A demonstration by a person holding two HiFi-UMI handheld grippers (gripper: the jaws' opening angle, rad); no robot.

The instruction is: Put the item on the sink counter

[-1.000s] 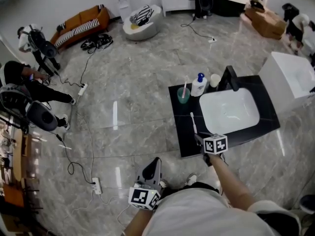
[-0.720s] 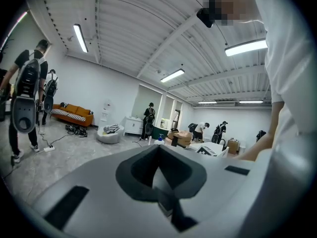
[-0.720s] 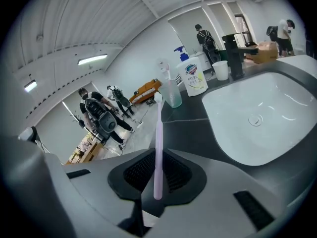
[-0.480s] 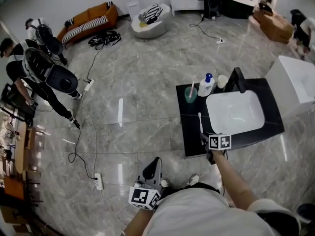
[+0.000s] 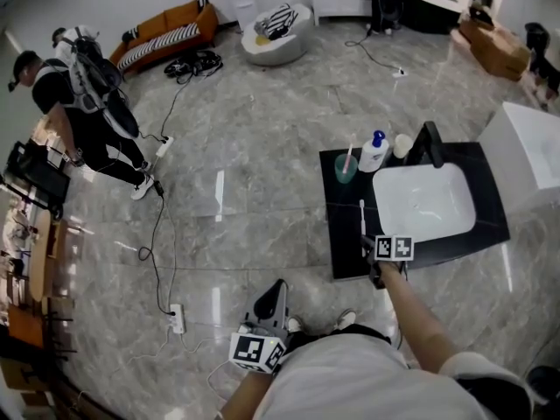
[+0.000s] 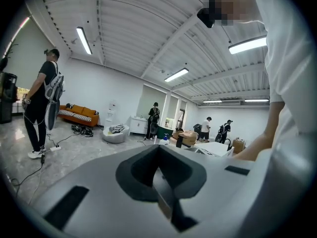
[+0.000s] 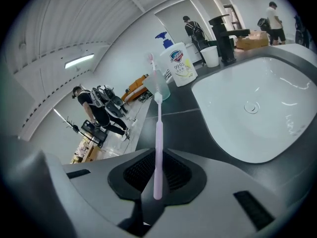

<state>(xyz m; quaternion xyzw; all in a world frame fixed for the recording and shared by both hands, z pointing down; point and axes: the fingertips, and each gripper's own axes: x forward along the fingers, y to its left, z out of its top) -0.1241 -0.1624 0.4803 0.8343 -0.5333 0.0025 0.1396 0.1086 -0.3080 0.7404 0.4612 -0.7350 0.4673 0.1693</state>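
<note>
My right gripper is shut on the handle end of a pale pink toothbrush. The brush sticks out forward over the left strip of the black sink counter, beside the white basin. Its head points toward a green cup. Whether it touches the counter I cannot tell. My left gripper hangs low near the person's body over the floor, shut with nothing in it.
A soap pump bottle, a white cup and a black faucet stand along the counter's back. A white box stands to the right. Cables and a power strip lie on the marble floor; a person walks at far left.
The right gripper stays over the counter's front left with the toothbrush. The person at far left has stood up and walked. The left gripper has not moved.
</note>
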